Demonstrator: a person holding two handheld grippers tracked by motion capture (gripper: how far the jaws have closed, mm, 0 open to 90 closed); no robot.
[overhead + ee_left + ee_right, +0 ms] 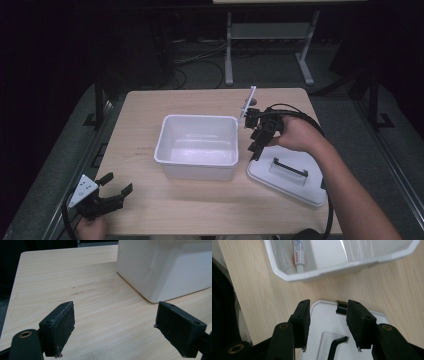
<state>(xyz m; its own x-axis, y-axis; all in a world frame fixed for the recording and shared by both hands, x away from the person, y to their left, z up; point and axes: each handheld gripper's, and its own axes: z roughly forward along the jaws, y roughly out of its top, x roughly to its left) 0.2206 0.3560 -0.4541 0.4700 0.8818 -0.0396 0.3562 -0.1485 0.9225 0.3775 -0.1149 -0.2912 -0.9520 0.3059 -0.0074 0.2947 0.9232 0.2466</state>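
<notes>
A white open bin (197, 145) stands mid-table. In the right gripper view its rim (337, 267) shows, with a white tube (298, 255) lying inside. A white lid (290, 172) with a black handle (289, 167) lies flat to the right of the bin. My right gripper (257, 147) hangs over the lid's near-left edge, between bin and lid, jaws pointing down. In its own view the right gripper (328, 303) is open above the lid (324, 322) with nothing between the pads. My left gripper (119, 183) rests open at the table's front left, and its own view shows it (116, 307) facing the bin's corner (170, 267).
The light wooden table (145, 110) has bare surface left of and in front of the bin. A metal desk frame (265, 35) and cables stand on the dark floor behind. The right gripper's cable (327, 210) loops past the lid's right side.
</notes>
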